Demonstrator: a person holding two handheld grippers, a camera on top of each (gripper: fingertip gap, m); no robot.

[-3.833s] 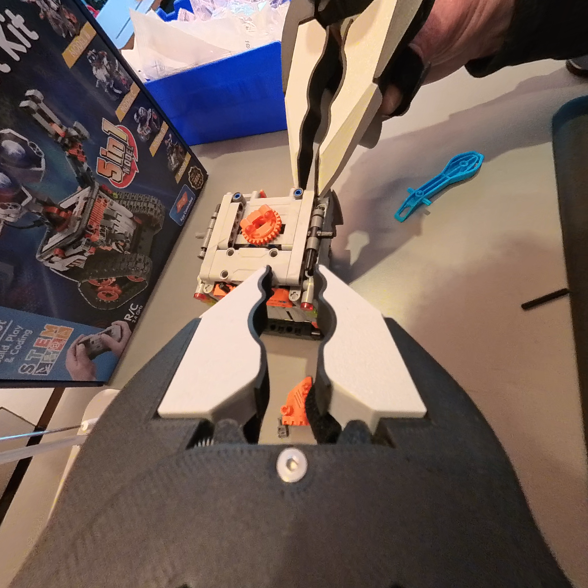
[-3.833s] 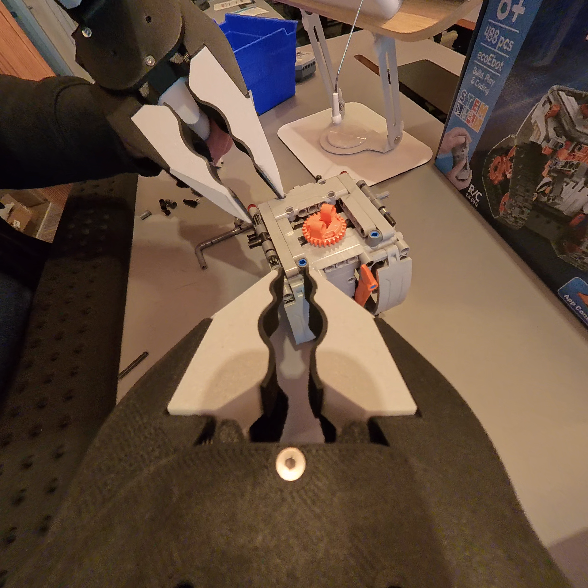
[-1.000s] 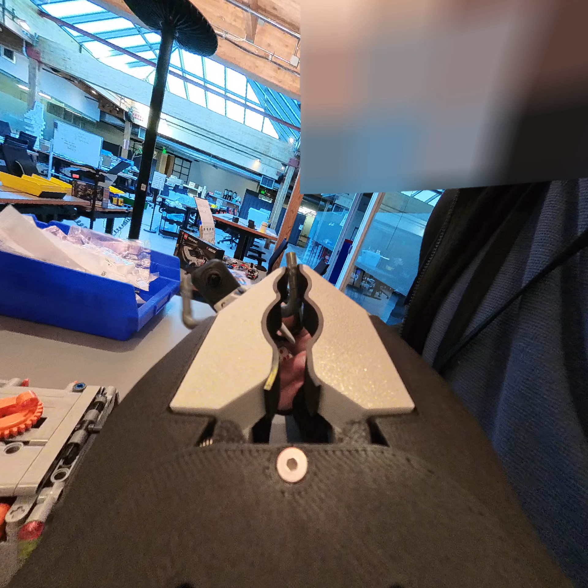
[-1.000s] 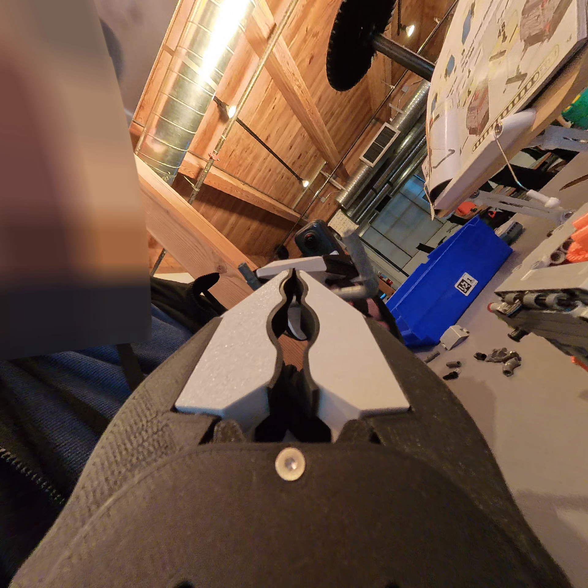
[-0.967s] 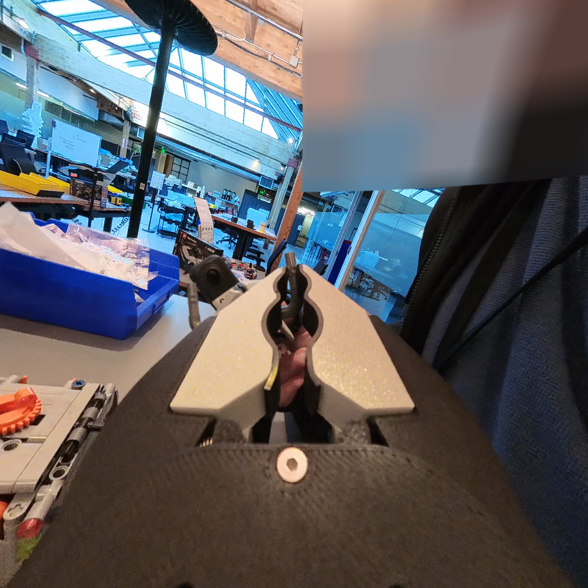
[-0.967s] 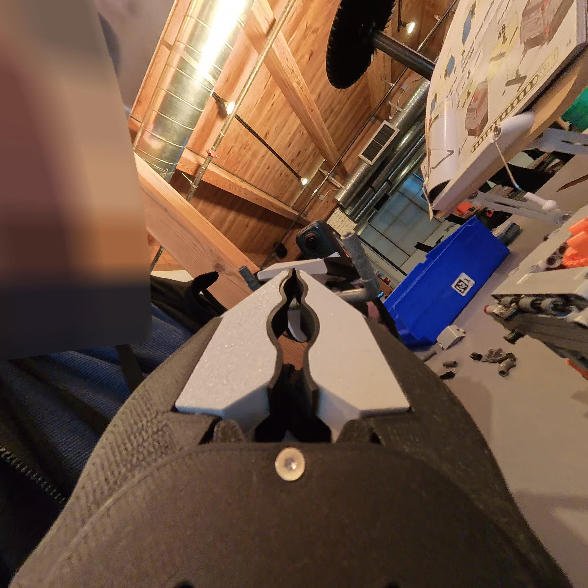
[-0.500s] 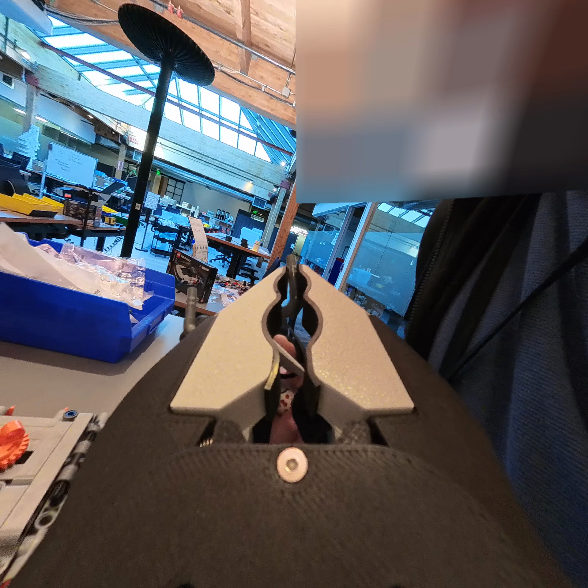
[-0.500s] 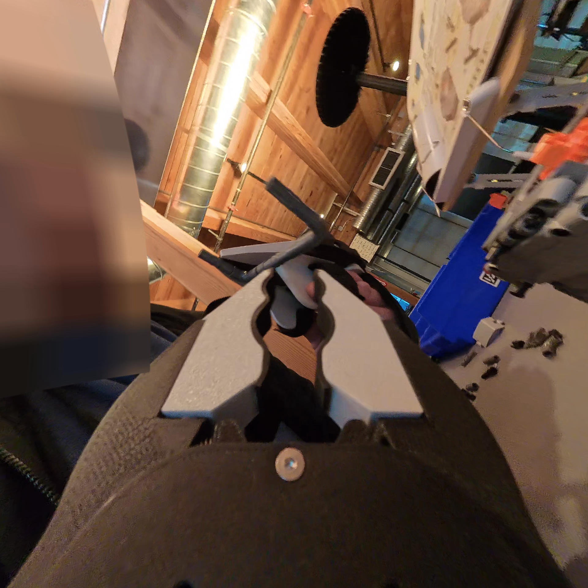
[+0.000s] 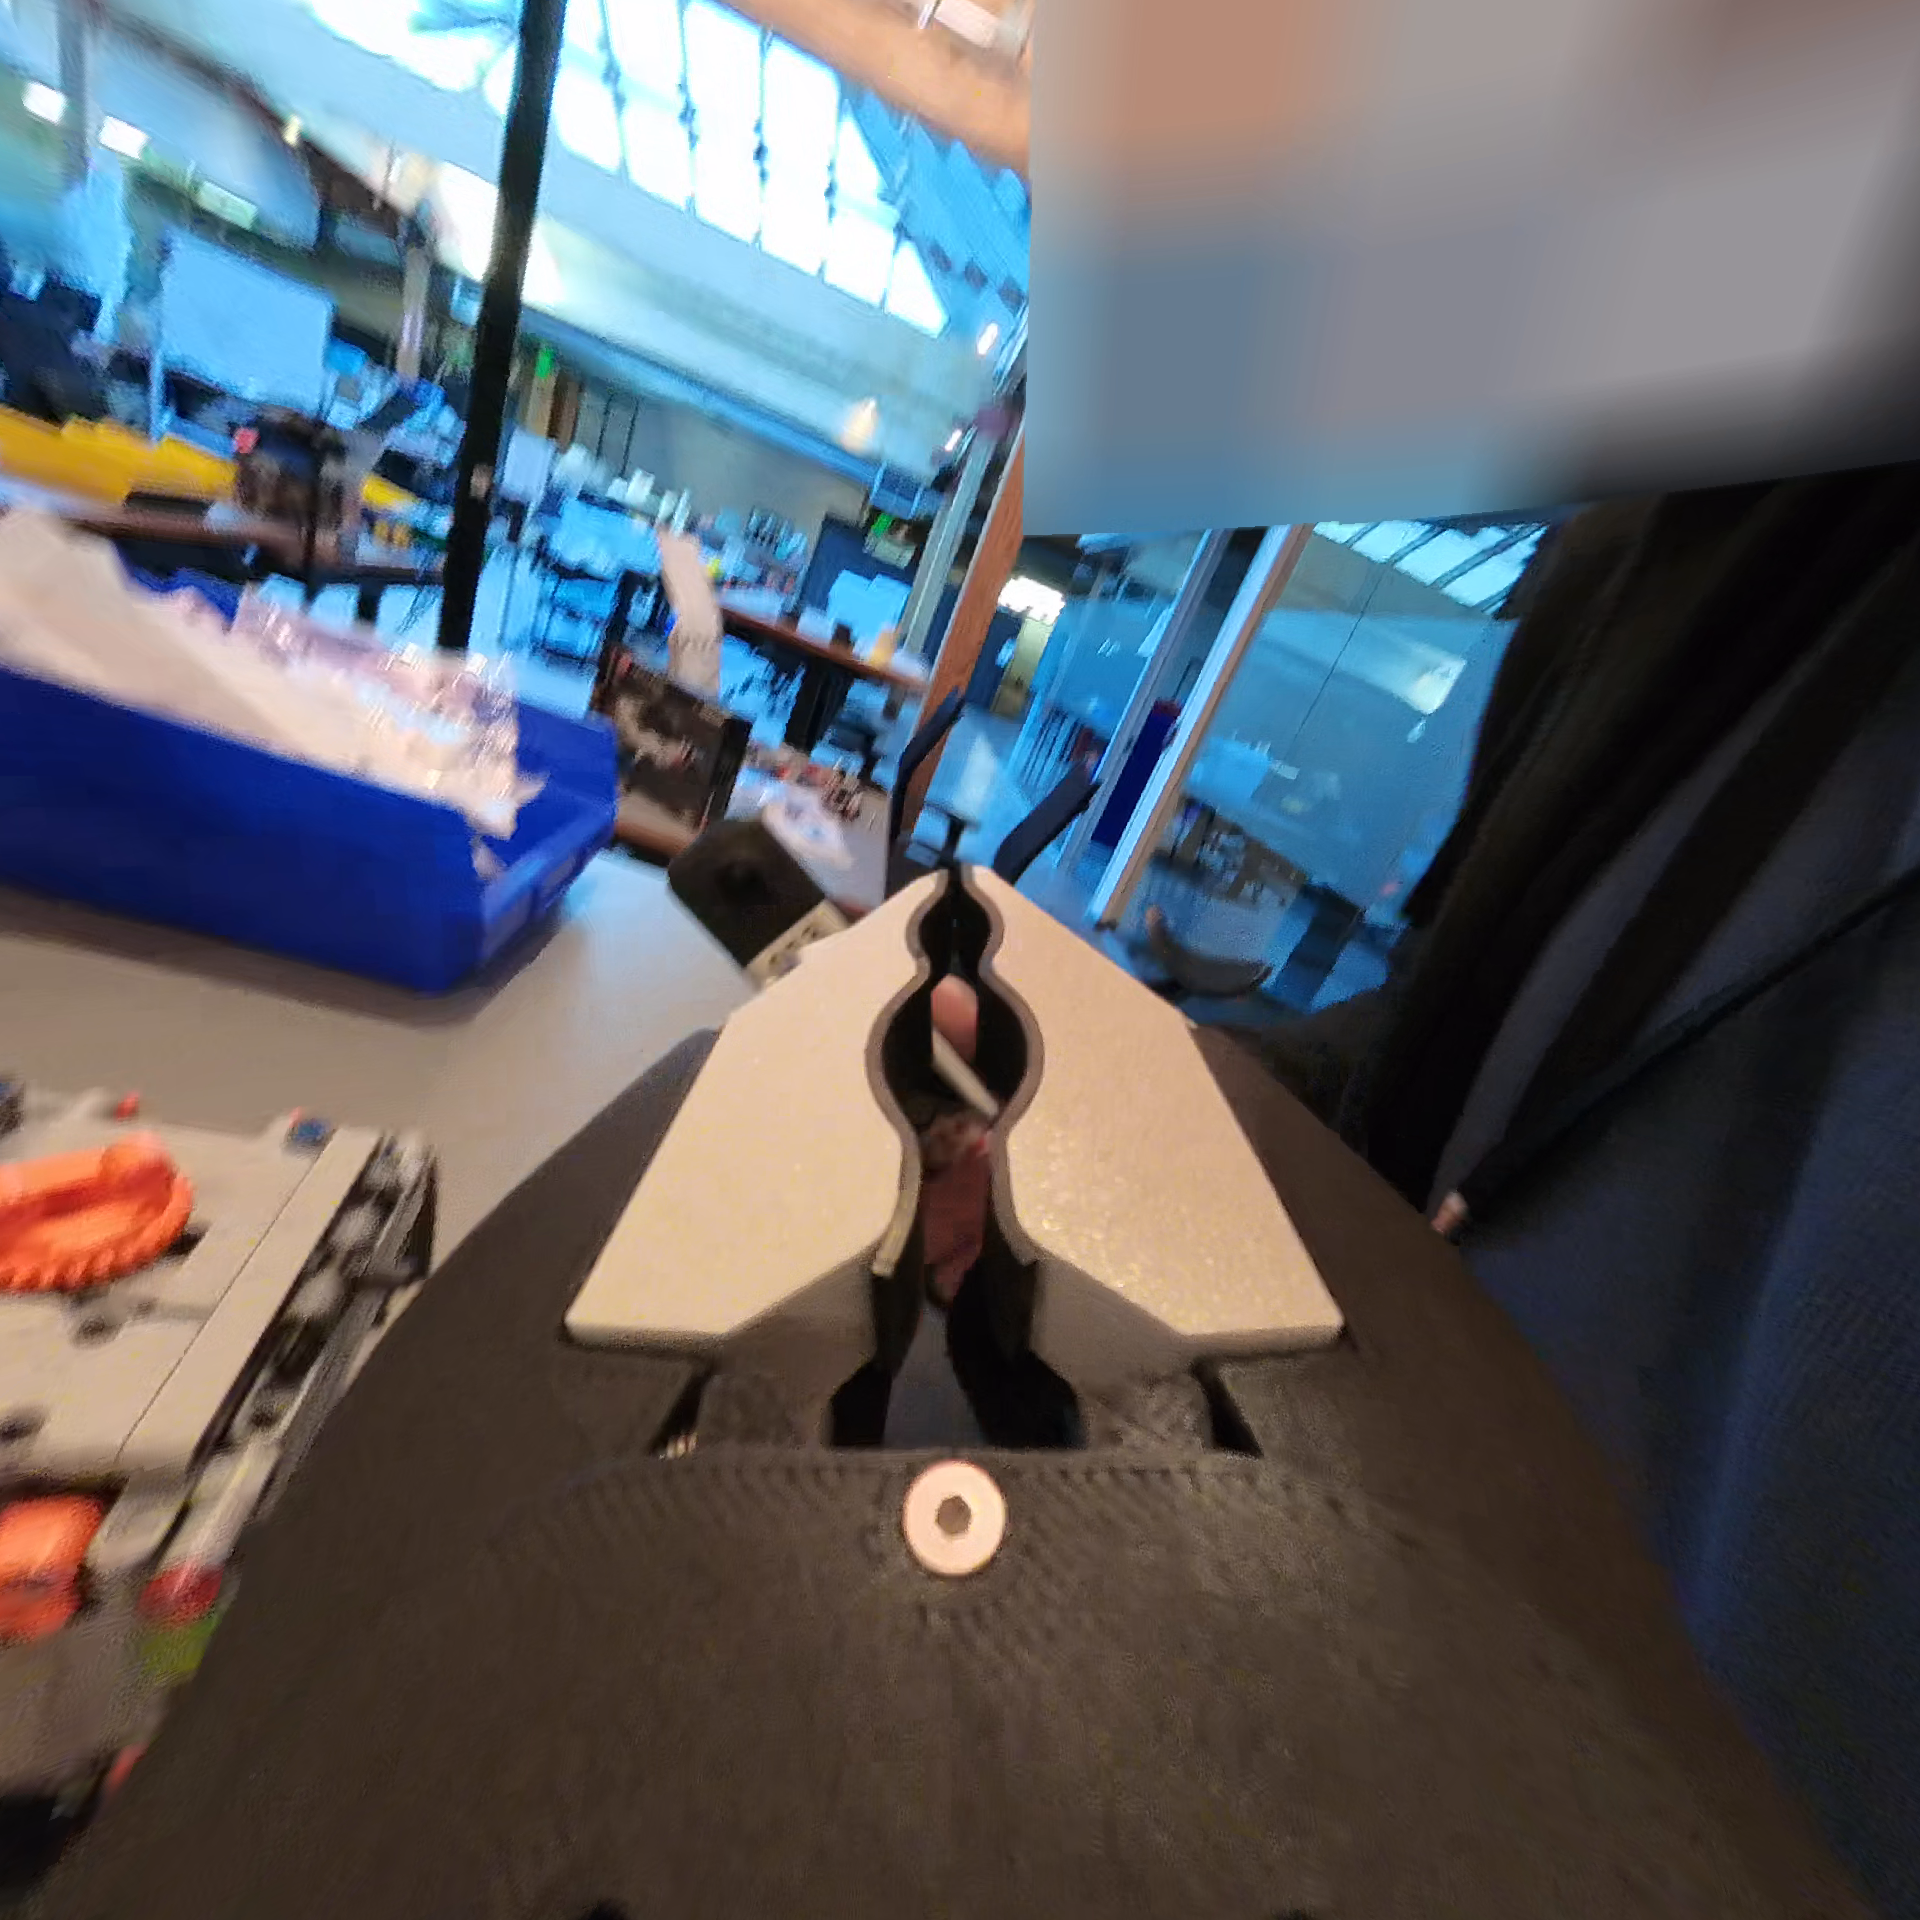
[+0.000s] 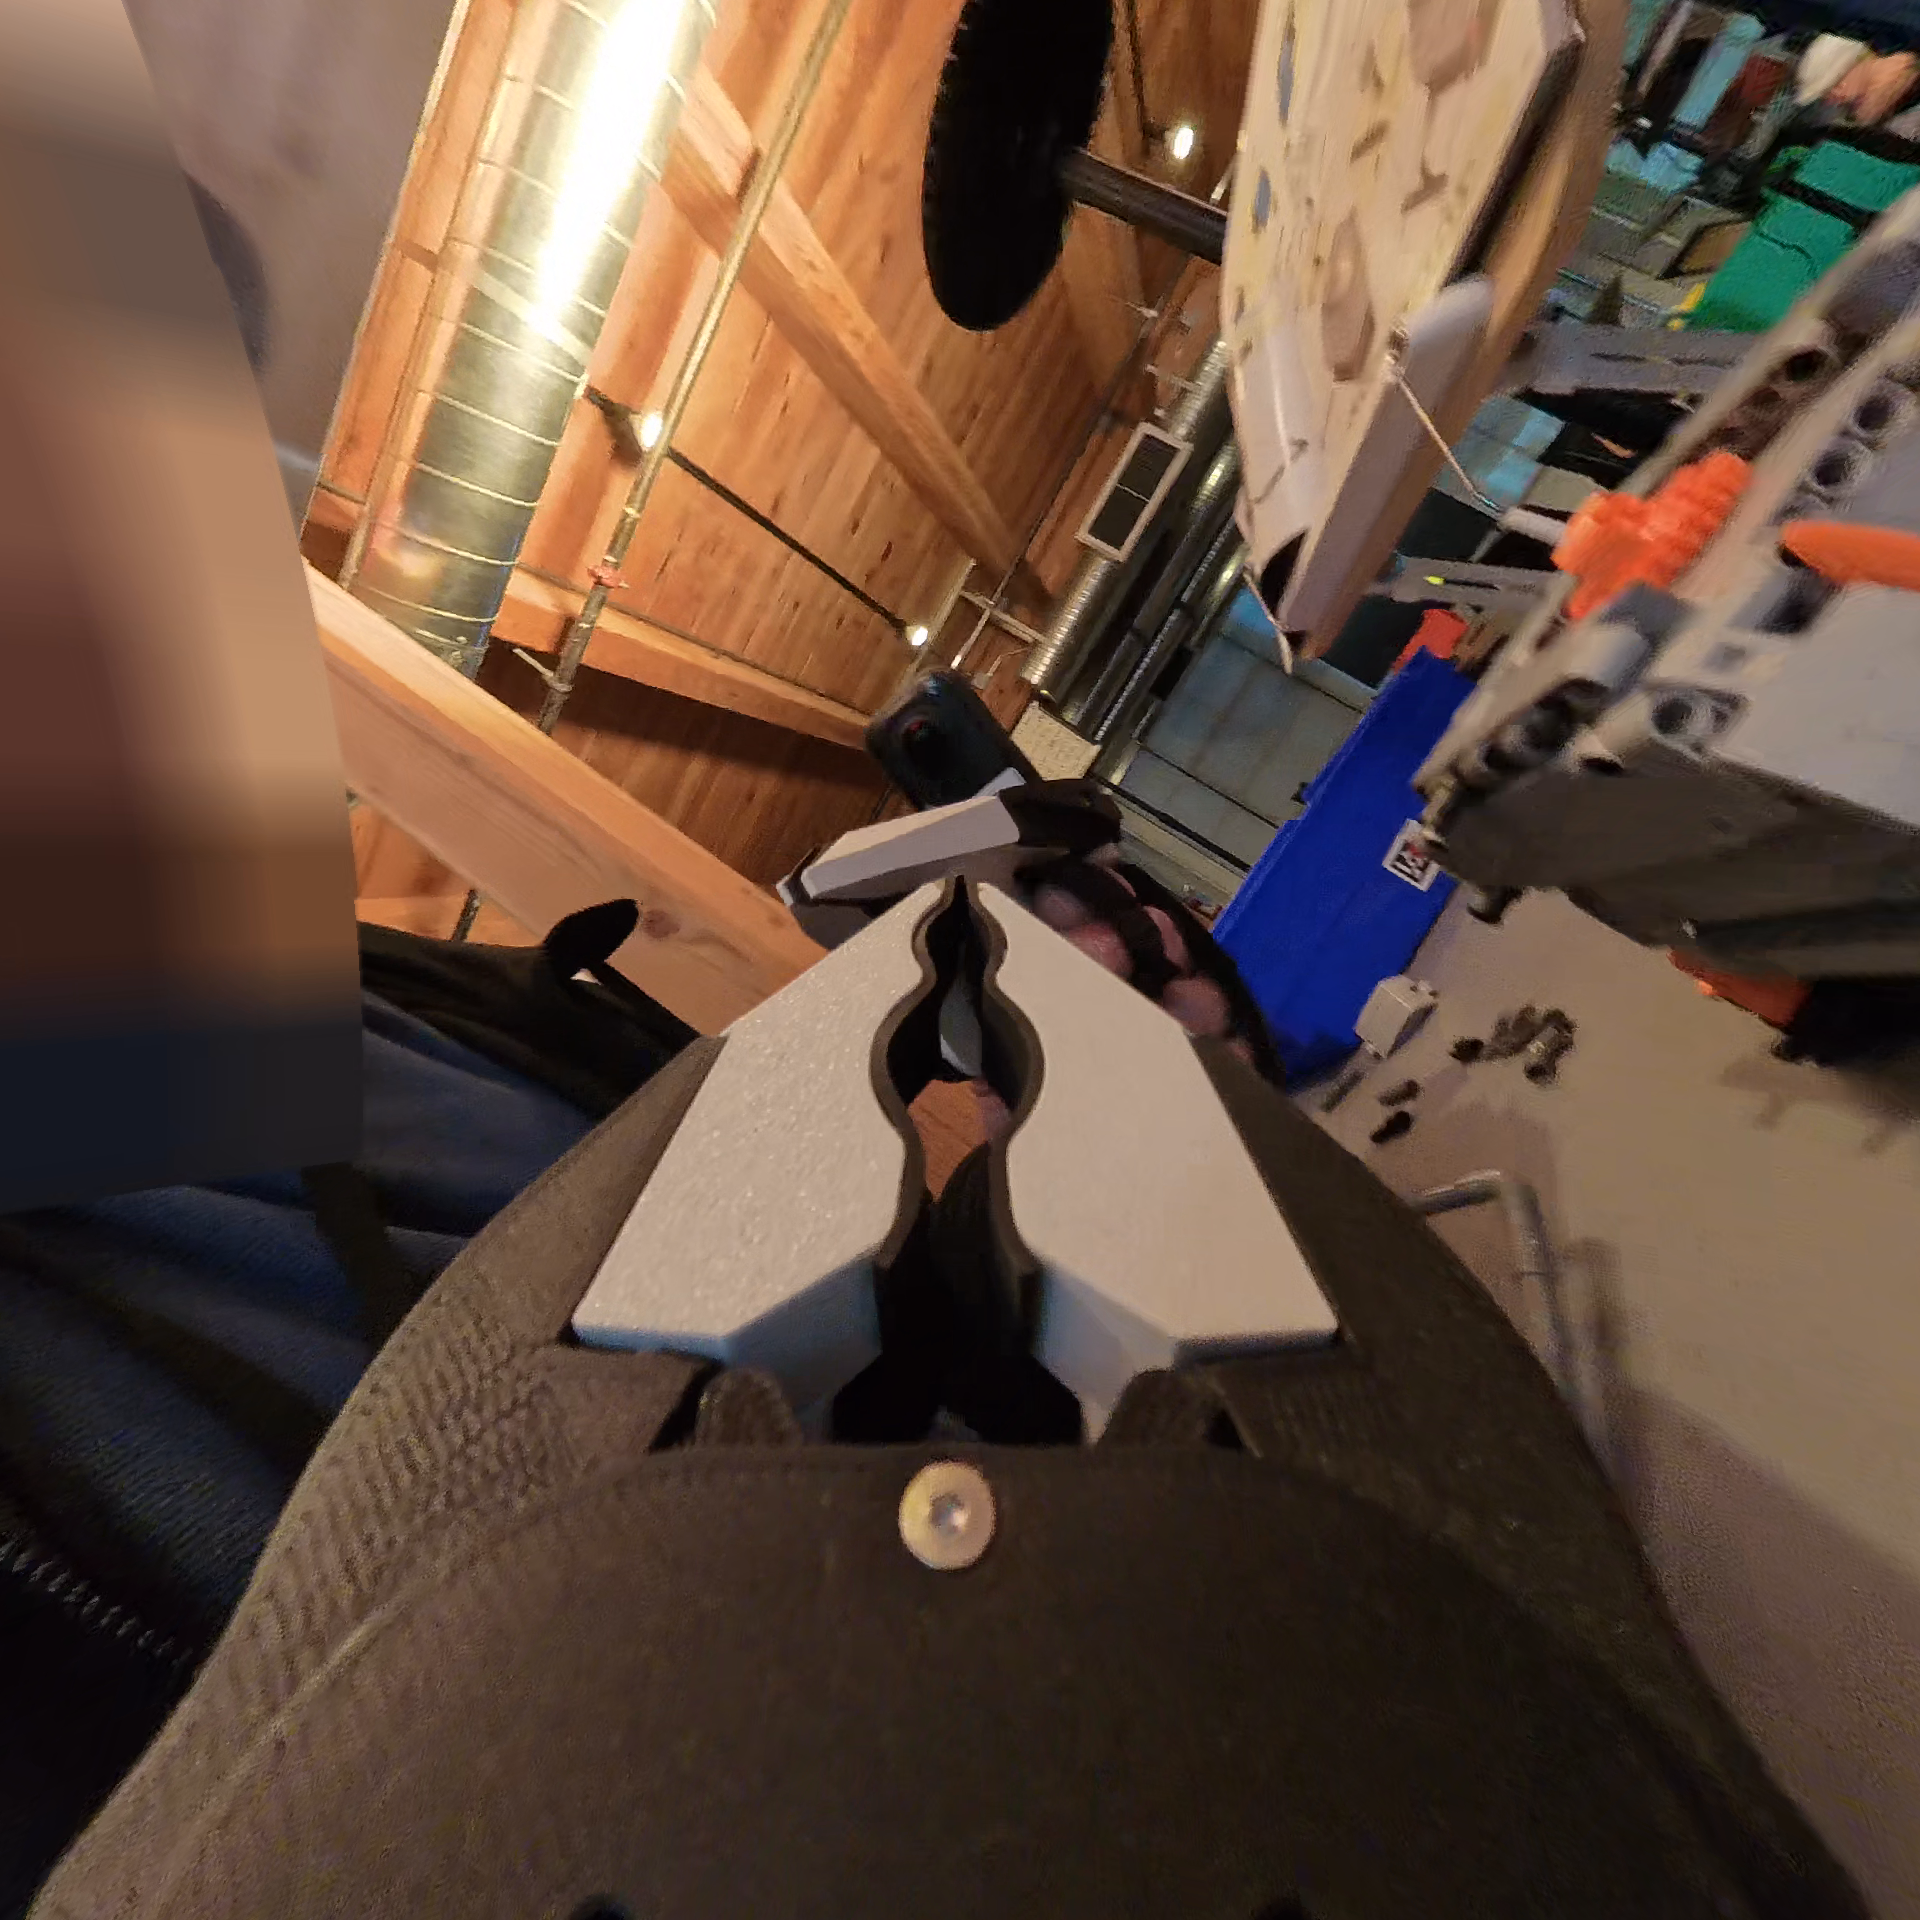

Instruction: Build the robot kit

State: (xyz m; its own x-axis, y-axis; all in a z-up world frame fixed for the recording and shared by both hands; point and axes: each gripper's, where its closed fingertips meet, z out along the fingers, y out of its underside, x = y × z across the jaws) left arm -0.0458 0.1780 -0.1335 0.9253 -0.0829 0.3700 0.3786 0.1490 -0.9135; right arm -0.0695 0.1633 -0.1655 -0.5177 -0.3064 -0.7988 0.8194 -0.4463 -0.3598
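Two closed, empty grippers, left gripper [image 9: 951,883] and right gripper [image 10: 961,894], beside grey brick model [image 9: 156,1340].

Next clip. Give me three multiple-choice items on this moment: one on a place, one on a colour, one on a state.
1. In the left wrist view, where does the blue plastic bin stand?
A. On the grey table, at the left
B. On the floor
C. On a person's lap

2. What colour is the toothed gear on top of the grey brick-built model?
A. Green
B. Orange
C. White

3. How does the right tool stand?
A. Wide open
B. Clamped on the gear
C. Shut, with nothing between its tips

Answers:
1. A, the bin rests on the tabletop beyond the model.
2. B, the gear is bright orange against the grey bricks.
3. C, its two pale fingers meet at the tips and nothing shows between them.
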